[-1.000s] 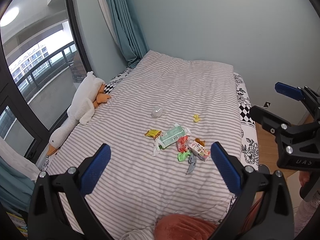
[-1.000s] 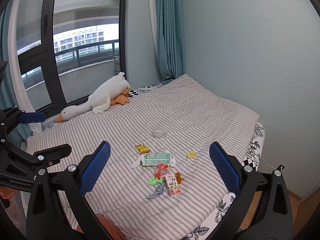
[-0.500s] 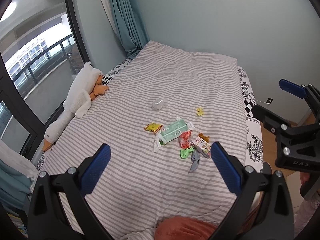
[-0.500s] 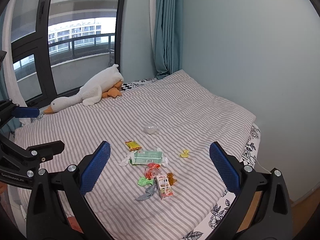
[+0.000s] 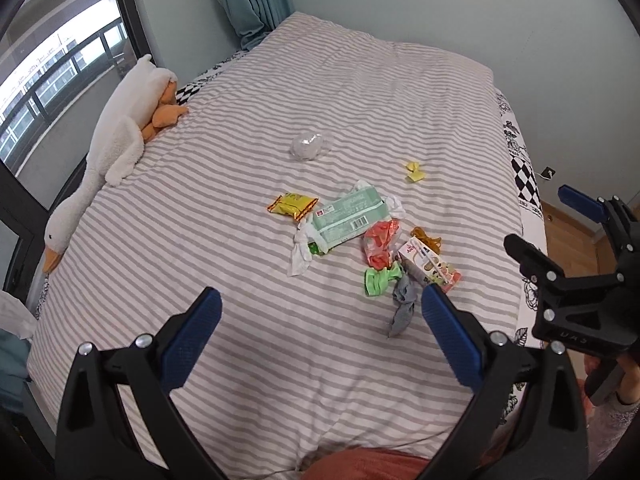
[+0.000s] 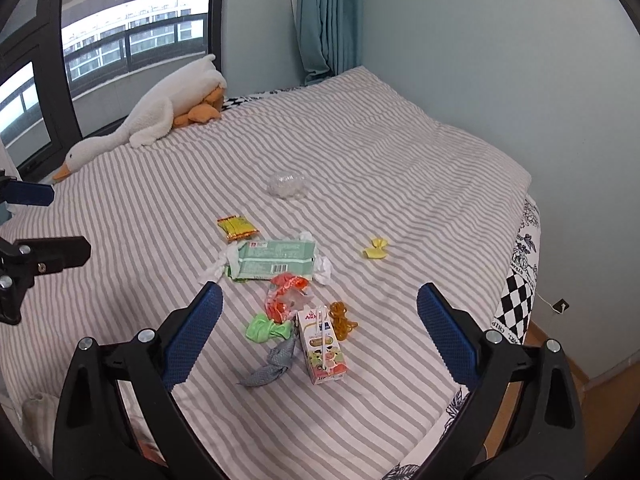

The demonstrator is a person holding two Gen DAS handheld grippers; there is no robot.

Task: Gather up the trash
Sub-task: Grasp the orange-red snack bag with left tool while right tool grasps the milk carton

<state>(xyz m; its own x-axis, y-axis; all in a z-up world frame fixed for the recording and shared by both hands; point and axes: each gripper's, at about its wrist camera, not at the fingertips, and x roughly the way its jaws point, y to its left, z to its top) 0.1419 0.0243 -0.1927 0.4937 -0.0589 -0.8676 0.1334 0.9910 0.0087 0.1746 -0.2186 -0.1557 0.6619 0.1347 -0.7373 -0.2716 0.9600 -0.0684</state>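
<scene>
Left wrist view: left gripper [image 5: 320,320] spread wide, holding nothing, hanging above the striped bed [image 5: 224,152]. Trash cluster ahead and off toward the right finger: grey scrap [image 5: 403,307] lying just beside that finger's tip, long axis running roughly toward the camera; green wrapper [image 5: 380,280] and milk carton [image 5: 430,264] just beyond it; red bag [image 5: 380,242] and mint tissue pack [image 5: 350,216] farther in, the pack's long side slanting across the view. Yellow snack packet [image 5: 293,205], clear plastic ball [image 5: 308,146] and yellow scrap [image 5: 414,171] lying apart, deeper on the bed. Right gripper [image 5: 560,224] visible at the right edge, likewise spread and empty, out beside the bed's edge.

Right wrist view: right gripper [image 6: 318,320] gaping wide, empty. Cluster sitting almost squarely between the fingers: milk carton [image 6: 322,344] dead ahead, long axis pointing roughly along the fingers, grey scrap [image 6: 272,364] and green wrapper [image 6: 266,328] just left of it, rubber bands [image 6: 342,320] touching its right side. Tissue pack [image 6: 276,260] beyond, broadside on. Left gripper [image 6: 40,220] at the left edge.

Judging by this, right gripper better lined up on the carton; probably a forward dip with a wrist turn to span its narrow width.
</scene>
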